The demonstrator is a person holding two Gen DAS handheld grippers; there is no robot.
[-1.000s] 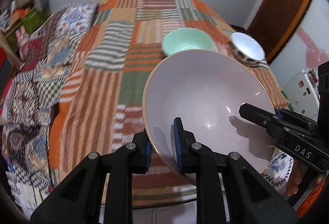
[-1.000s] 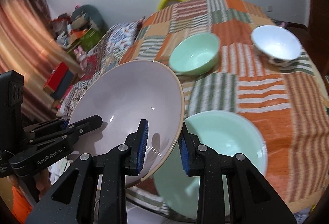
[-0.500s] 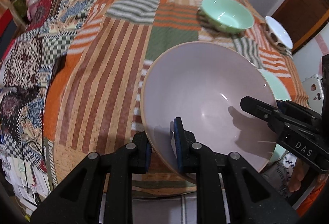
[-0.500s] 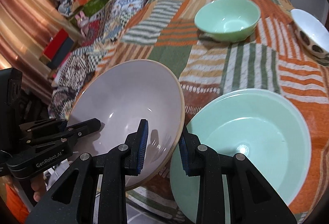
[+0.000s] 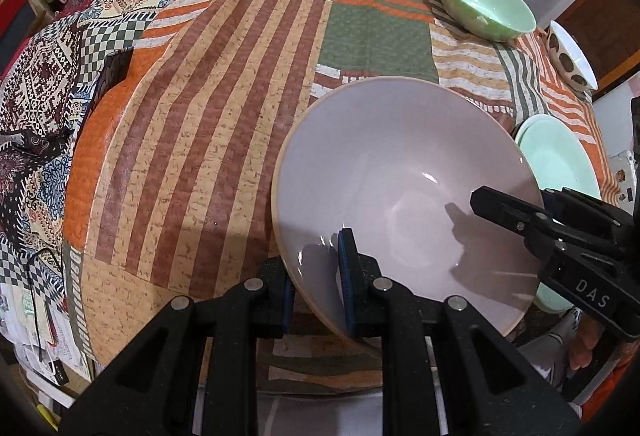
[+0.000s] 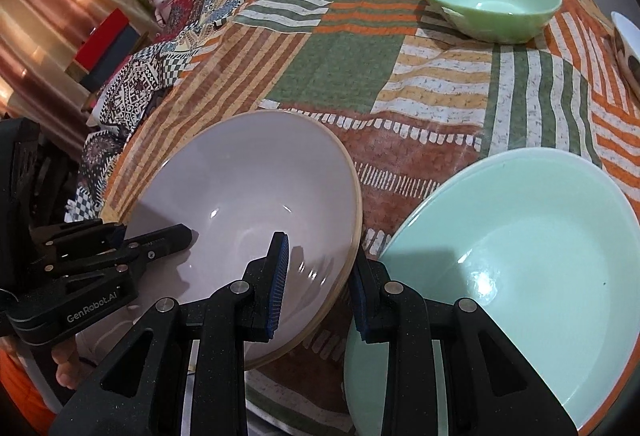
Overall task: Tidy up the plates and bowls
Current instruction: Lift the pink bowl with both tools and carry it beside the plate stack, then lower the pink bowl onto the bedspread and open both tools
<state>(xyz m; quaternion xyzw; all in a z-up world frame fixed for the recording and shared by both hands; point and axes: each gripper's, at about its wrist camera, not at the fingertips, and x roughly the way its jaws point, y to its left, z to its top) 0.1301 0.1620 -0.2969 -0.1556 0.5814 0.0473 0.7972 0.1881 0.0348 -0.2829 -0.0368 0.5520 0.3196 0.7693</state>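
Right now the striped table (image 5: 224,140) fills both views. I hold the big pink bowl (image 5: 400,188) low in the middle, beside the green plate (image 6: 532,236). Left gripper (image 5: 316,284) and right gripper (image 6: 320,280) pinch its rim. I should keep it level and lower it slowly.

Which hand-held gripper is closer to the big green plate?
Right. The right hand-held gripper clamps the pink bowl at the rim beside the big green plate; the left hand-held gripper clamps the opposite rim.
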